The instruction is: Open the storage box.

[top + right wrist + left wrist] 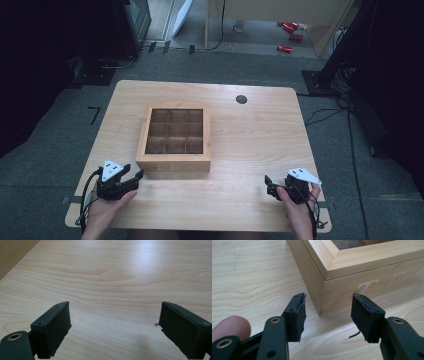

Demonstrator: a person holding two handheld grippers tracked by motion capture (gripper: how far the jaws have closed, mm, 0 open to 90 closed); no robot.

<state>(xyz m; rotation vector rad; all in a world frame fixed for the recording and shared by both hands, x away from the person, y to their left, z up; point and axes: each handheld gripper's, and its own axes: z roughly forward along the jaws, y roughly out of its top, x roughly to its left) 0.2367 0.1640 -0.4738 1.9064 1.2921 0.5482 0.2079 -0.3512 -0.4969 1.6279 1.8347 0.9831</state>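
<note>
A wooden box (174,163) with a glass lid over a grid of compartments sits mid-table. The left gripper view shows its near corner (329,287) and pale letters on its front wall. My left gripper (134,171) lies at the table's front left, pointing at that corner. Its jaws (328,315) stand apart, the corner a little way beyond the tips, and the pads touch nothing. My right gripper (270,186) is at the front right, aimed left across the table. Its jaws (115,322) are spread wide over bare wood.
The light wooden table (250,145) has a dark round cable hole (241,99) near its back edge. Bare tabletop surrounds the box. Dark equipment and cables lie on the floor around the table, with red objects (287,48) far behind.
</note>
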